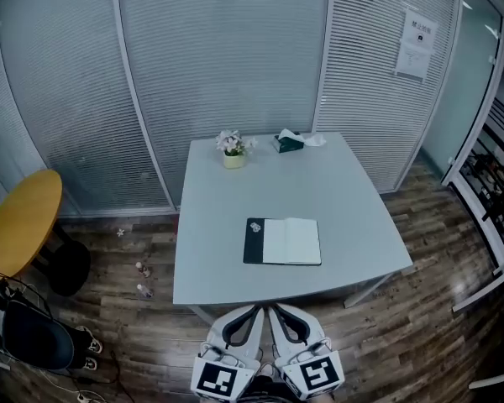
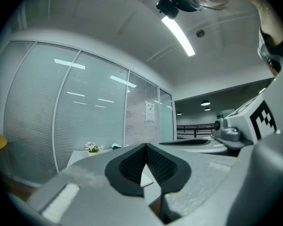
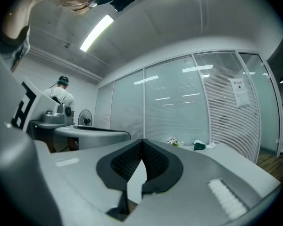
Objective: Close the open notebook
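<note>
Glass-walled office. Grey surface point(image 1: 344, 208) carries the notebook point(image 1: 283, 242) lying open near its front edge; its dark left leaf is probably the cover. Left claw point(image 1: 257, 311) and right claw point(image 1: 277, 311) are closed, empty, short of the surface. Closing not begun.

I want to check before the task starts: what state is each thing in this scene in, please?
notebook: open, lying flat
left gripper: shut, empty
right gripper: shut, empty
flower pot: upright
tissue box: a tissue sticks out
</note>
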